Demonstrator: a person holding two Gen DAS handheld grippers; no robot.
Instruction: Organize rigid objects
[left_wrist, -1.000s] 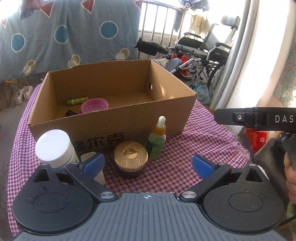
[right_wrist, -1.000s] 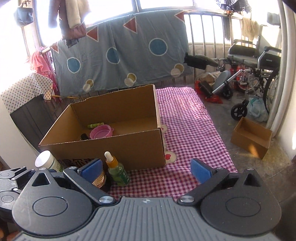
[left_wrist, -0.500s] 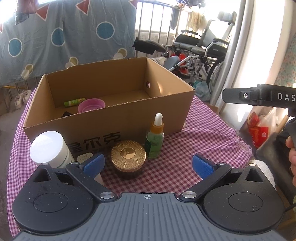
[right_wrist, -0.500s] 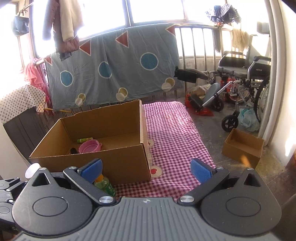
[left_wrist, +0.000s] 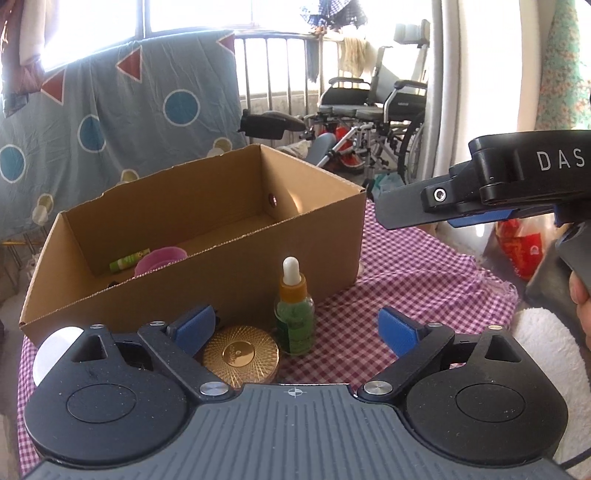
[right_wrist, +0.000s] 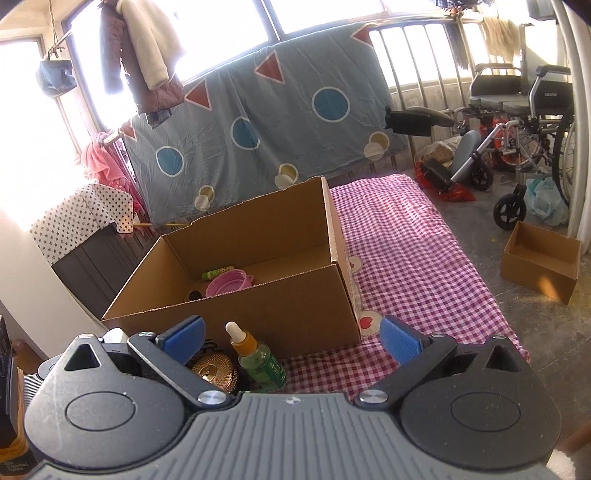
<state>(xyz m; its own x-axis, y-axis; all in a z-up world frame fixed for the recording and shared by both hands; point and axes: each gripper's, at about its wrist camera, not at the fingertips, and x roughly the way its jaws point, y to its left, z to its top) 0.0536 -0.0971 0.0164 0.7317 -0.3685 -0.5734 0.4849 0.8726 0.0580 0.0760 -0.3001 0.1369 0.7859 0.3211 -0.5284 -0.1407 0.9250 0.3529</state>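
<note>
Gold-lidded jar (left_wrist: 240, 354) and green dropper bottle (left_wrist: 294, 315) sit between my closing, empty left gripper (left_wrist: 295, 328).

1. Cardboard box (left_wrist: 221, 258) on the checked cloth: one.
2. Inside the box: one pink bowl (left_wrist: 160, 258), one green tube (left_wrist: 129, 260).
3. In front of the box: one dropper bottle (left_wrist: 294, 314), one gold-lidded jar (left_wrist: 240, 354), one white-lidded jar (left_wrist: 55, 347).
4. Small cardboard box (right_wrist: 541, 260) on the floor, well right of the box: one.

Dropper bottle (left_wrist: 294, 308) right of jar (left_wrist: 240, 356), before box (left_wrist: 207, 236).
</note>
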